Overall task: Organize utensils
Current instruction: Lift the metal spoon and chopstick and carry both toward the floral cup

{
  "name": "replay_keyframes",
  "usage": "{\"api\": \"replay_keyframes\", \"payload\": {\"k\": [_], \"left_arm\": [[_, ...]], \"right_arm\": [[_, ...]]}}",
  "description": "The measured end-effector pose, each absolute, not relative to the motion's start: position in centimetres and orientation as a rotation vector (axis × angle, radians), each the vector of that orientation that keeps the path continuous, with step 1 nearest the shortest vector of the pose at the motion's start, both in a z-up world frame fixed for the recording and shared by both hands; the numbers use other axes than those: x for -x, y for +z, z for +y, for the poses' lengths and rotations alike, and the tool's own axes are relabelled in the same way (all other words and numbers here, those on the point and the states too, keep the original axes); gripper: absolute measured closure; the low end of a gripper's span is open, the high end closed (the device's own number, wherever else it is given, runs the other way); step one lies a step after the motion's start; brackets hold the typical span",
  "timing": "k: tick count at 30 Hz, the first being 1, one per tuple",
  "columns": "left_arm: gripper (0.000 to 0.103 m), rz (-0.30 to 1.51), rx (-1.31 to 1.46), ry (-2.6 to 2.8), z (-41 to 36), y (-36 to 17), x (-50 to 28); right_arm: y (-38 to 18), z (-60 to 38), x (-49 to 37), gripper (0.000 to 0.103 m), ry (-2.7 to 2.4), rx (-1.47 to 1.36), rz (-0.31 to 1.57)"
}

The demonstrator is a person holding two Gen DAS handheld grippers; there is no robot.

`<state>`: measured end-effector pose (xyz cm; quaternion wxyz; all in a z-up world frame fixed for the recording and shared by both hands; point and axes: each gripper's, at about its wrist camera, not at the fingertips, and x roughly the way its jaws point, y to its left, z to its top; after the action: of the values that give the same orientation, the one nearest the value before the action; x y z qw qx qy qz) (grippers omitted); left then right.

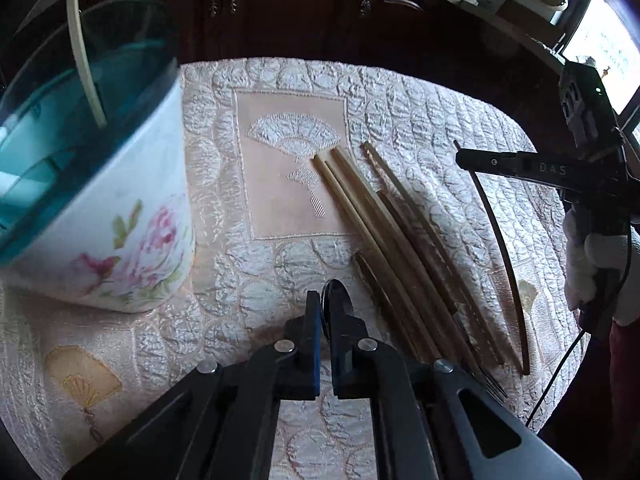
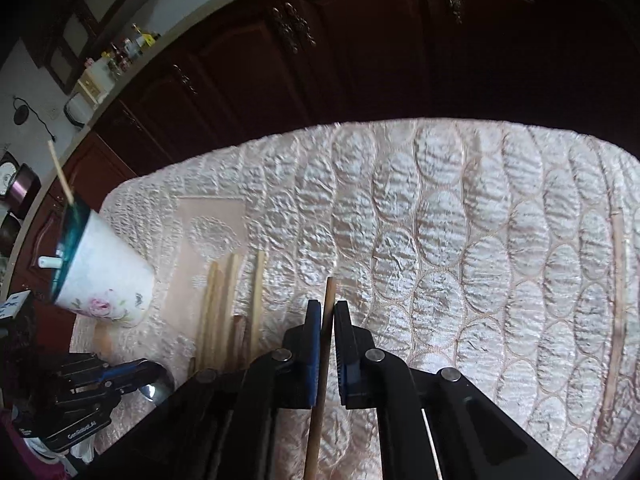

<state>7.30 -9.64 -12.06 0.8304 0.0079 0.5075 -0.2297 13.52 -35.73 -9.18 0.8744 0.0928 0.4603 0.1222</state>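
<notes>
My left gripper (image 1: 326, 314) is shut on a metal spoon (image 1: 339, 294), whose bowl sticks out past the fingertips just above the cloth. A white floral cup (image 1: 120, 220) with a teal rim stands to its left, with one pale chopstick (image 1: 82, 52) leaning inside. Several wooden chopsticks (image 1: 400, 236) lie side by side on the cloth to the right of the spoon. My right gripper (image 2: 328, 314) is shut on a dark brown chopstick (image 2: 329, 292), lifted off the cloth. In the left wrist view the right gripper (image 1: 464, 160) holds that chopstick (image 1: 502, 264) slanting down.
A quilted cream tablecloth (image 2: 440, 220) covers the table. Dark wooden cabinets (image 2: 360, 60) stand behind its far edge. Fork tines (image 1: 493, 387) peek out beside my left gripper. In the right wrist view the cup (image 2: 108, 276) and left gripper (image 2: 136, 374) are at the left.
</notes>
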Motion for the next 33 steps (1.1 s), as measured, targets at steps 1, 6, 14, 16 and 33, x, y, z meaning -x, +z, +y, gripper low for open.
{"api": "replay_keyframes", "payload": {"k": [1,6,14,16,33], "left_arm": [[0.100,1.066,-0.016,-0.489,-9.5,-11.6,-7.0],[0.100,1.017,-0.004,-0.494,-8.4,-9.2,-5.4],[0.100,0.905,-0.028,-0.480,-6.7,-4.6,-2.8],[0.100,0.882,-0.028,-0.475,-6.2,-3.7,-2.3],[0.100,0.725,0.019,-0.360,-0.2,2.9,-0.4]], "right_arm": [[-8.5,-35.7,-12.9,0.095,0.261,-0.195,0.943],[-5.1,-35.3,-10.0,0.096,0.280,-0.187,0.863],[-0.7,-35.7,-4.4,0.096,0.292,-0.164,0.762],[0.2,-35.8,-3.3,0.096,0.293,-0.157,0.746],[7.4,-33.1,0.6,0.096,0.343,-0.110,0.600]]}}
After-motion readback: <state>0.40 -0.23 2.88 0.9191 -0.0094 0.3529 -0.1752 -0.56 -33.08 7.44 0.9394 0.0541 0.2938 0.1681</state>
